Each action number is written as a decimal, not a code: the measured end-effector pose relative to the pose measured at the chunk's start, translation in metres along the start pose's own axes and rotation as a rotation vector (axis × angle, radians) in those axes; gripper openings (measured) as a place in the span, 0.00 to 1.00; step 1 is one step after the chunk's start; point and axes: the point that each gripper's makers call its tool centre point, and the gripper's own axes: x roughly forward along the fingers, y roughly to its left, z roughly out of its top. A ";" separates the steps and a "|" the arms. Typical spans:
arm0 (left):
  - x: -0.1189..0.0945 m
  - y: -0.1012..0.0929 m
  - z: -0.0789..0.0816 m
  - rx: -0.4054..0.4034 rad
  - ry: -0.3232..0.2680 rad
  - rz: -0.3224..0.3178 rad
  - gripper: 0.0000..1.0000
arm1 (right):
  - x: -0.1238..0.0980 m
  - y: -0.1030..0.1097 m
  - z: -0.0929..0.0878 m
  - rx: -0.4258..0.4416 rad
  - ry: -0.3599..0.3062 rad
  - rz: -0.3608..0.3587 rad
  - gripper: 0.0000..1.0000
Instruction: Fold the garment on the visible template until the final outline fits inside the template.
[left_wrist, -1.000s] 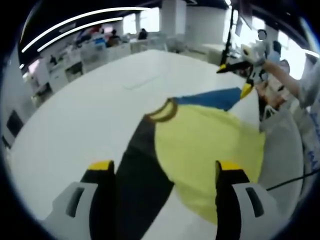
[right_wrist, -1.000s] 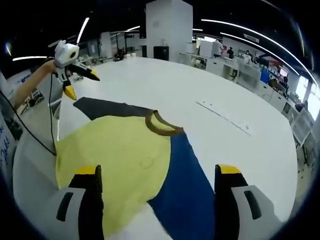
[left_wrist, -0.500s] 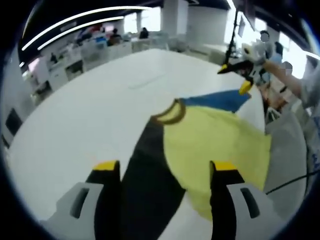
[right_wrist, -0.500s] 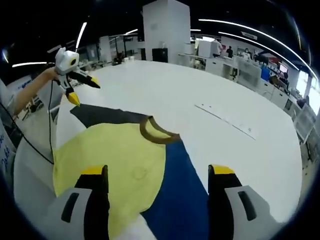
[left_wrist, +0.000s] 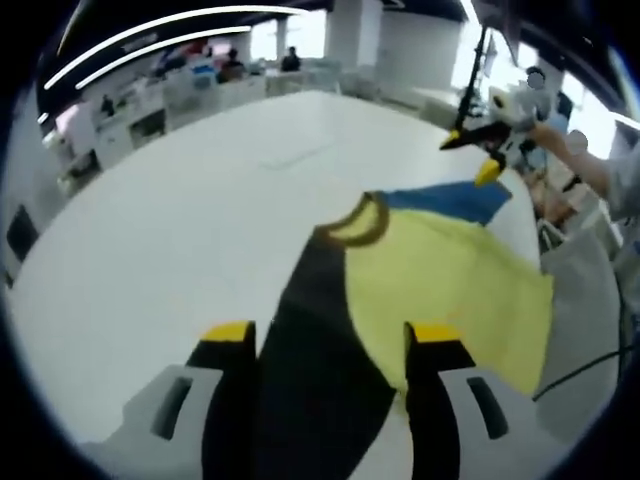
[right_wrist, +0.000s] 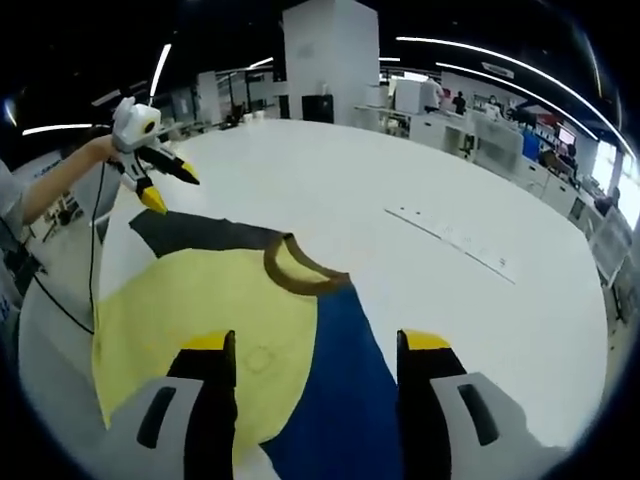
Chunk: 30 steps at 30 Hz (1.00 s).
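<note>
Both hand-held grippers, left (left_wrist: 326, 345) and right (right_wrist: 315, 350), spread apart above the garment (right_wrist: 230, 310), collar pointing away.

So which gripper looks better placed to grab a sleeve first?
Neither clearly. The left gripper straddles the black sleeve, the right gripper the blue sleeve; both are open above the shirt.

A white table (right_wrist: 500, 180) carries the flat yellow, black and blue garment (right_wrist: 190, 310).
</note>
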 end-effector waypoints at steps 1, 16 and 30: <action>0.002 0.002 0.000 -0.004 0.001 0.002 0.53 | 0.003 -0.002 -0.001 0.006 0.002 -0.002 0.62; 0.033 0.023 -0.005 -0.080 0.015 0.013 0.26 | 0.035 -0.025 -0.006 0.046 0.013 -0.004 0.39; 0.060 0.041 -0.020 -0.108 0.057 0.040 0.24 | 0.066 -0.034 -0.024 0.046 0.075 -0.003 0.31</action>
